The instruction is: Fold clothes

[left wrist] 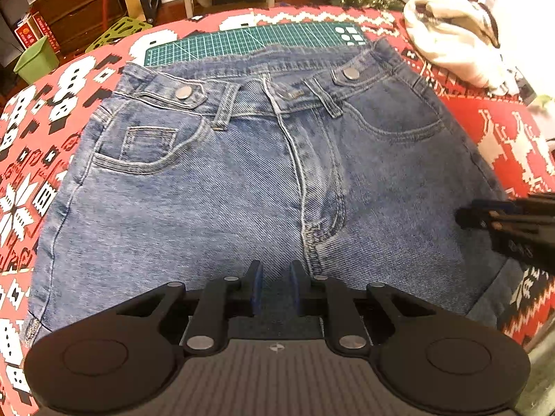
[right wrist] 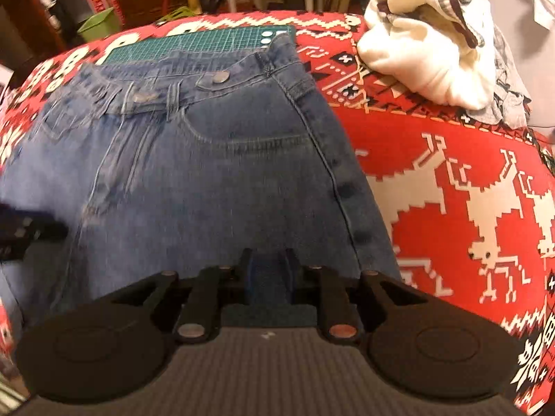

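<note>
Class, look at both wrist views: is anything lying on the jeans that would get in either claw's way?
Nothing visible. The jeans lie flat and bare under the left claw and right claw; the white garment sits apart on the tablecloth.

Blue denim jeans (left wrist: 242, 180) lie flat and front side up on the table, waistband at the far edge overlapping a green cutting mat (left wrist: 249, 40). Fly closed, two metal waistband buttons showing. A crumpled cream garment (right wrist: 426, 66) sits heaped well apart at the far right.
</note>
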